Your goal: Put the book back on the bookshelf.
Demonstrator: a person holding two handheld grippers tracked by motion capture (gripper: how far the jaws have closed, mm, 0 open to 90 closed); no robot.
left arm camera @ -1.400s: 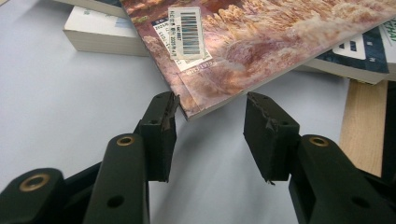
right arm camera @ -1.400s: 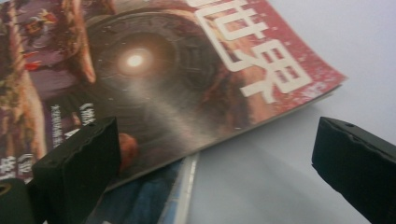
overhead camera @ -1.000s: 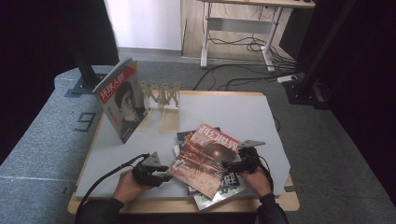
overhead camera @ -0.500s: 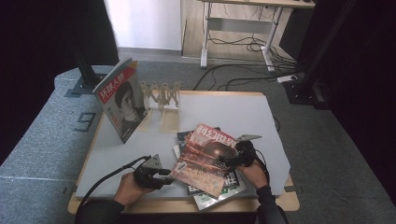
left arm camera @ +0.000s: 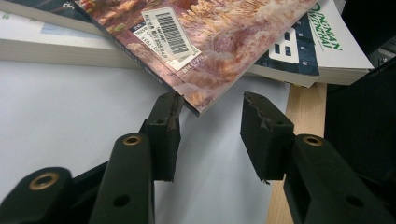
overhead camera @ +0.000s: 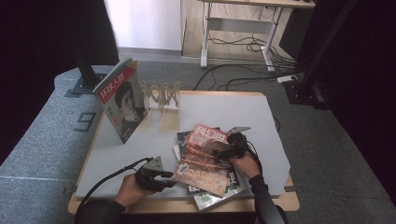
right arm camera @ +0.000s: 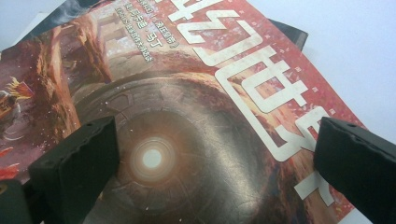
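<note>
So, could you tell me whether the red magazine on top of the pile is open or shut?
Shut: the red magazine lies cover up on the pile.

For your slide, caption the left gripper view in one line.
Open left gripper poised at the corner of the red magazine atop a book stack.

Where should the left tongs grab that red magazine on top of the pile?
At the red magazine's near corner, from the table's front edge: that corner juts past the books beneath and hangs above the white mat, leaving room for the open left tongs.
</note>
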